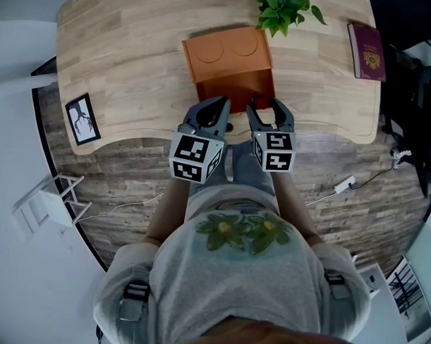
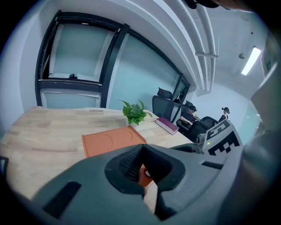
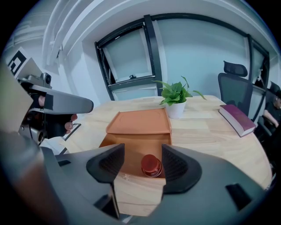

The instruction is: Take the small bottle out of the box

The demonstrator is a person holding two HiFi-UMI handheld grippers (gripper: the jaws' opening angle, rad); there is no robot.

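So the right gripper [image 1: 264, 104] is spread wide just in front of the open box [image 3: 138, 121], while the left gripper [image 1: 219, 104] is pressed together beside it, looks empty. I'd go straight in and pinch the bottle [image 3: 151, 165] under its round glossy red cap, sitting inside near the front. Box is smooth matte orange on a pale wood-grain table [image 1: 135, 45].

Matt grained wood for the pale tabletop [image 1: 135, 52]; smooth matt orange rectangular box [image 1: 227, 52]; gloss on the small red-capped bottle [image 3: 151, 165]; ribbed grey plastic pads [image 3: 109, 163] on the right gripper [image 3: 142, 151].
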